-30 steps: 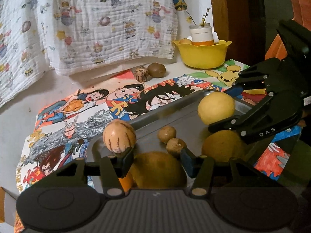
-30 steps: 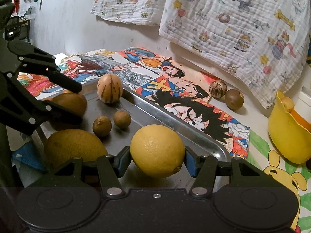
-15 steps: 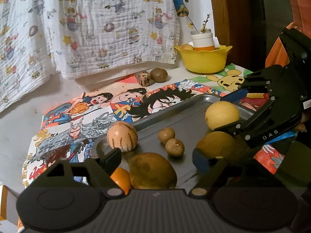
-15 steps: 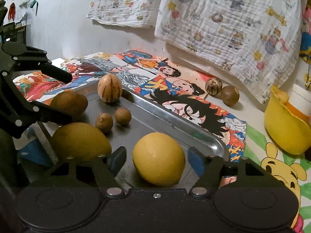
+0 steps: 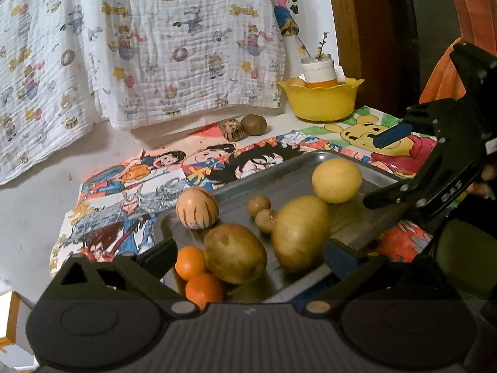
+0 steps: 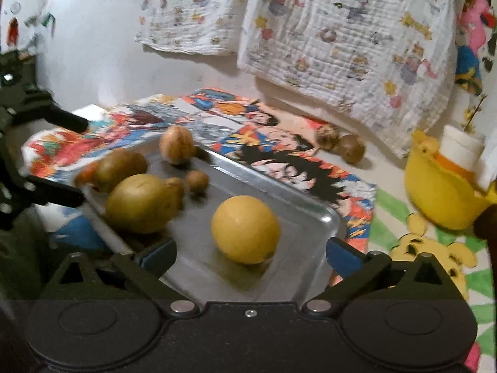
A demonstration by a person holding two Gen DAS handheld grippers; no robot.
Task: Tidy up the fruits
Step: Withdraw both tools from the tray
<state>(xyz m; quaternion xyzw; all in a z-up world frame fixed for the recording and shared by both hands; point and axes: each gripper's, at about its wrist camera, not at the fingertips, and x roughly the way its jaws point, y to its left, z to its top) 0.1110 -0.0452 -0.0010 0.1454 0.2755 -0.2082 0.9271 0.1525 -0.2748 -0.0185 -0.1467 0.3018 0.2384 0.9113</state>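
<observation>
A metal tray [image 5: 357,168] [image 6: 329,217] holds several fruits: a yellow lemon [image 5: 337,176] [image 6: 245,229], two brown-green fruits [image 5: 235,253] [image 5: 300,233], a striped fruit [image 5: 197,207], two small brown fruits [image 5: 258,205] and two oranges [image 5: 190,262]. My left gripper [image 5: 248,253] is open and empty, drawn back above the tray's near end. My right gripper [image 6: 251,253] is open and empty, just behind the lemon; it also shows in the left wrist view [image 5: 385,168]. Two more fruits [image 5: 243,127] [image 6: 341,146] lie on the table by the hanging cloth.
A yellow bowl [image 5: 321,101] [image 6: 441,192] with a white jar and a fruit stands at the back right. Cartoon-print mats [image 5: 130,192] cover the table. A patterned cloth [image 5: 139,46] hangs on the wall behind. The table edge runs at the left.
Both grippers opened and pulled back. The left let go of the brown-green fruit, the right let go of the lemon. Both fruits now rest on the tray.
</observation>
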